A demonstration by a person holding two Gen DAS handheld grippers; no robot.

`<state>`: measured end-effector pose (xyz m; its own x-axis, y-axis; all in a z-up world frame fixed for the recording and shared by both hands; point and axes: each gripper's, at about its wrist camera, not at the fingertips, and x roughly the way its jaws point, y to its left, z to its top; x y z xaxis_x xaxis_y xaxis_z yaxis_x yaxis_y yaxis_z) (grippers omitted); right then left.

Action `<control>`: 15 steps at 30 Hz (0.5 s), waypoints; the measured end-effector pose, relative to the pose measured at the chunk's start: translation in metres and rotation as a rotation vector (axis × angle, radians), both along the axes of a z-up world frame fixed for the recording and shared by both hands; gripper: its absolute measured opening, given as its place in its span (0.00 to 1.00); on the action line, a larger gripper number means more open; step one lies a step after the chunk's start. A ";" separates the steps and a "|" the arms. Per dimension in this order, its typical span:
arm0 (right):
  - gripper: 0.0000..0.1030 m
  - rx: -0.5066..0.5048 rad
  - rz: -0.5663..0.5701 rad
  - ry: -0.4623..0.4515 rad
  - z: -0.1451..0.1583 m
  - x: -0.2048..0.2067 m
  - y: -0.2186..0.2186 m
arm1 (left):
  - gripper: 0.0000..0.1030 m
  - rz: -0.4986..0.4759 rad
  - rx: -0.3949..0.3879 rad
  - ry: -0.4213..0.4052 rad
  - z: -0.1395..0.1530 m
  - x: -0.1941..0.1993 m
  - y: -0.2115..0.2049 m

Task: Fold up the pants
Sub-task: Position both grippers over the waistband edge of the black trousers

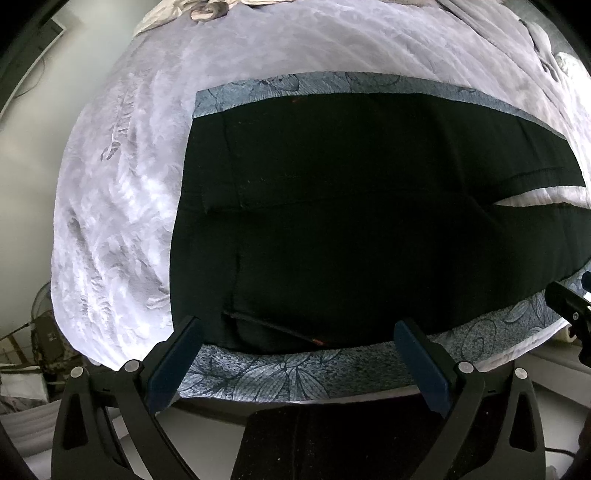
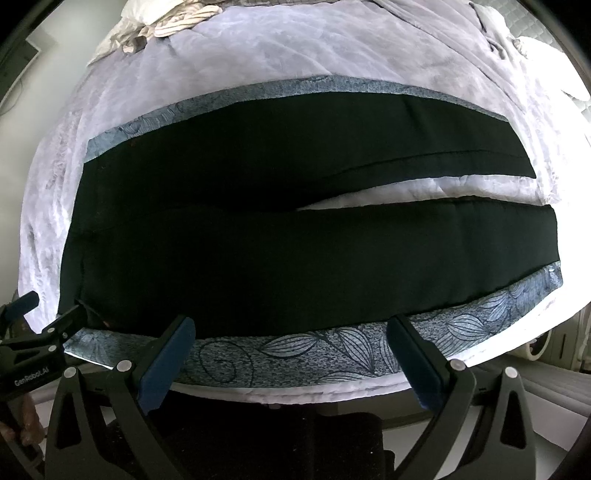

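Black pants (image 1: 351,221) lie spread flat on a blue-grey leaf-patterned cloth (image 1: 258,373), waistband to the left, both legs running right with a narrow gap between them (image 2: 406,188). My left gripper (image 1: 299,332) is open, hovering at the near edge of the waist end, touching nothing. My right gripper (image 2: 291,332) is open, just short of the near leg's edge (image 2: 295,266), over the patterned cloth (image 2: 332,354). The right gripper shows at the left view's right edge (image 1: 570,306); the left gripper shows at the right view's left edge (image 2: 44,332).
The patterned cloth lies on a white quilted bedspread (image 1: 122,206) over a bed. Crumpled bedding (image 2: 159,26) is piled at the far side. The bed's near edge is right below the grippers. A fan and clutter (image 1: 44,325) stand on the floor at left.
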<state>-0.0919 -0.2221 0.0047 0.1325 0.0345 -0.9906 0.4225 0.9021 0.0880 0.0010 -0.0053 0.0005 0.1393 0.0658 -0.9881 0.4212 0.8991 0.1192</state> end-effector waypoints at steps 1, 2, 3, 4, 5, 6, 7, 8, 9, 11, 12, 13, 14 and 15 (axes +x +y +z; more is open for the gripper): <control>1.00 0.002 0.000 0.000 -0.001 0.000 0.000 | 1.00 0.002 0.001 0.002 -0.001 0.000 0.000; 1.00 0.005 -0.001 0.008 -0.002 -0.001 0.000 | 1.00 0.004 0.001 0.005 -0.002 -0.001 0.001; 1.00 0.004 -0.001 0.007 -0.002 -0.002 0.000 | 1.00 0.008 0.000 0.008 -0.002 -0.001 0.001; 1.00 0.003 0.000 0.011 -0.003 -0.003 0.000 | 1.00 0.009 0.000 0.009 -0.003 -0.001 0.002; 1.00 0.004 0.000 0.014 -0.004 -0.004 0.000 | 1.00 0.014 -0.001 0.013 -0.004 -0.002 0.003; 1.00 0.005 0.001 0.020 -0.005 -0.005 0.000 | 1.00 0.016 -0.001 0.014 -0.005 -0.002 0.004; 1.00 0.007 0.001 0.025 -0.005 -0.005 0.000 | 1.00 0.020 -0.001 0.017 -0.006 -0.003 0.005; 1.00 0.008 0.003 0.030 -0.006 -0.005 0.001 | 1.00 0.025 -0.001 0.020 -0.008 -0.003 0.006; 1.00 0.005 0.005 0.031 -0.007 -0.005 0.001 | 1.00 0.030 -0.001 0.024 -0.009 -0.004 0.007; 1.00 0.001 0.009 0.033 -0.008 -0.006 0.002 | 1.00 0.037 0.000 0.029 -0.012 -0.005 0.009; 1.00 0.004 0.011 0.040 -0.009 -0.007 0.003 | 1.00 0.041 0.001 0.032 -0.013 -0.005 0.010; 1.00 0.004 0.013 0.043 -0.010 -0.007 0.003 | 1.00 0.044 0.001 0.034 -0.014 -0.006 0.011; 1.00 0.000 0.014 0.040 -0.011 -0.007 0.004 | 1.00 0.048 0.002 0.036 -0.015 -0.007 0.012; 1.00 0.000 0.017 0.043 -0.012 -0.007 0.004 | 1.00 0.052 0.002 0.038 -0.017 -0.007 0.014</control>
<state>-0.0989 -0.2183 -0.0077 0.0892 0.0369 -0.9953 0.4102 0.9093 0.0704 -0.0061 0.0082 -0.0163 0.0976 0.0734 -0.9925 0.3782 0.9197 0.1052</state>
